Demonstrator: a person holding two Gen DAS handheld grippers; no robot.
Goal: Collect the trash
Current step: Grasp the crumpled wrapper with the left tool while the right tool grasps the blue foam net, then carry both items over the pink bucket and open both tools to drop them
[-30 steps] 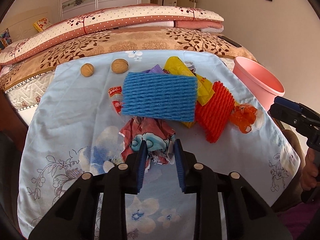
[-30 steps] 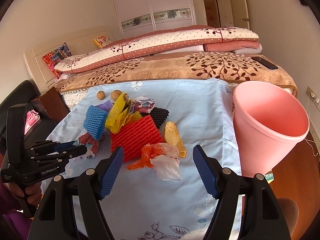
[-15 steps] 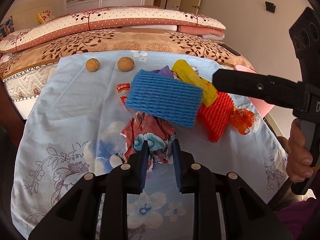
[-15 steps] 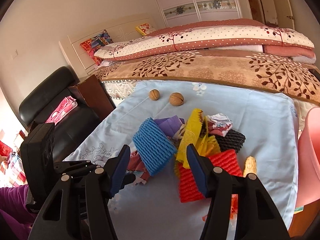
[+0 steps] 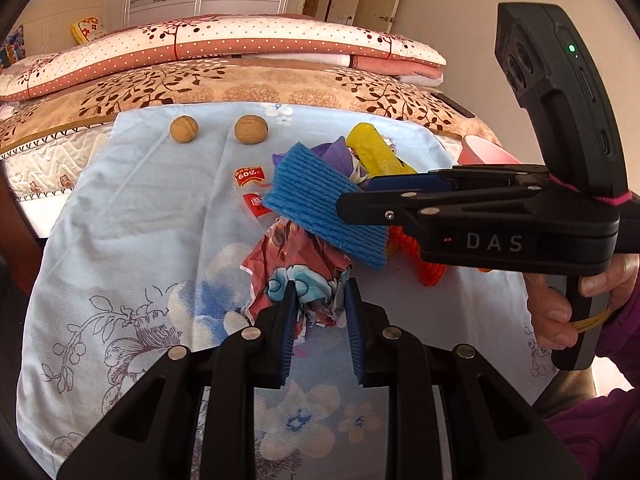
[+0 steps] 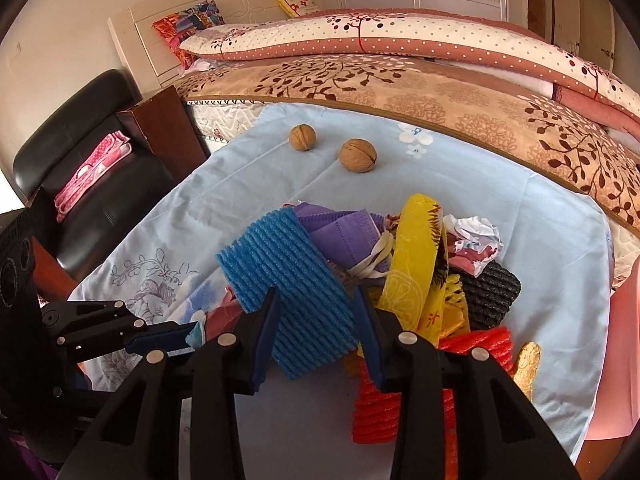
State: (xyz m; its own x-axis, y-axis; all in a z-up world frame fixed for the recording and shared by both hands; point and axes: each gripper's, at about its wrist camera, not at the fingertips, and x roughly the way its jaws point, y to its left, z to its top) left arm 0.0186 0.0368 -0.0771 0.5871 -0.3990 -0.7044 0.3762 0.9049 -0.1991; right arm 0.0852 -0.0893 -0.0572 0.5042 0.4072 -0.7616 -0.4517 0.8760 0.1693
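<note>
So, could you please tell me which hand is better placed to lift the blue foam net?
The right. Its tongs have just been closing and already straddle the blue foam net, while the left tongs are clamped on the crumpled floral paper below it.

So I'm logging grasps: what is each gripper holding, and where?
Left gripper: crumpled floral paper, near edge. Right gripper: blue foam net sleeve, lower end.

L hand-held gripper (image 5: 319, 308) jaws narrow, angled down; R hand-held gripper (image 6: 316, 320) jaws just closing, crossing in front.
</note>
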